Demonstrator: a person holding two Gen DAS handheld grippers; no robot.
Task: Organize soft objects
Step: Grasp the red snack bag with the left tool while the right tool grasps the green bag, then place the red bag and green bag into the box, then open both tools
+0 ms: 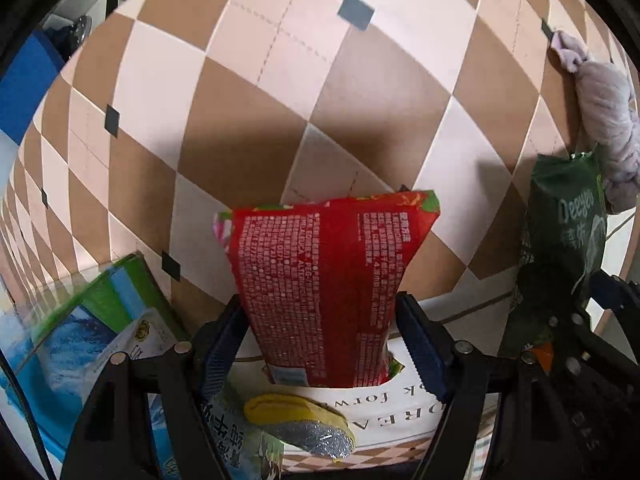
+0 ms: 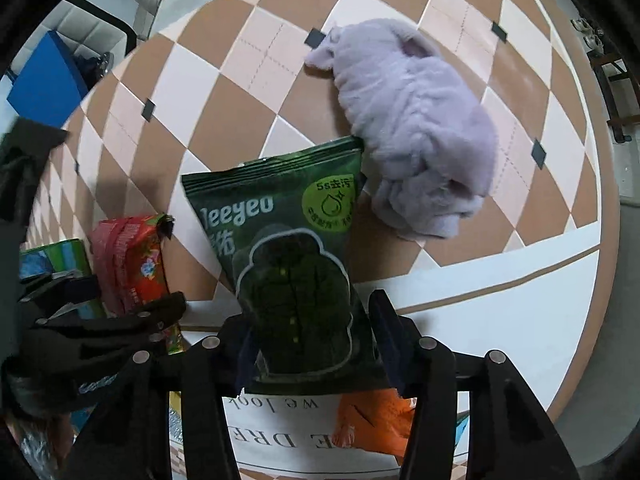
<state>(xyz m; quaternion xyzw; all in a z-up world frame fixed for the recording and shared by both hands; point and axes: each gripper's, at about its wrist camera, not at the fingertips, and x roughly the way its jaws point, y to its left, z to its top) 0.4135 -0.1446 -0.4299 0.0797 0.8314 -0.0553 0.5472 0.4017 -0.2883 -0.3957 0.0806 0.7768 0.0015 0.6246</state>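
The left gripper [image 1: 322, 320] clamps a red packet [image 1: 320, 280]. The right gripper [image 2: 310, 332] pinches a green pouch [image 2: 280, 232] beside a lilac plush toy [image 2: 412, 120].

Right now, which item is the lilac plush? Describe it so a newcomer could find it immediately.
Start from the round checkered table. Beyond the dark green pouch held in the right gripper lies the lilac plush, touching the pouch's top corner. It alone is fuzzy and pale purple; its neighbours are glossy printed packets.

Checkered brown-and-cream mat [image 1: 248, 128]; blue box [image 2: 48, 80] beside perhaps a sofa.
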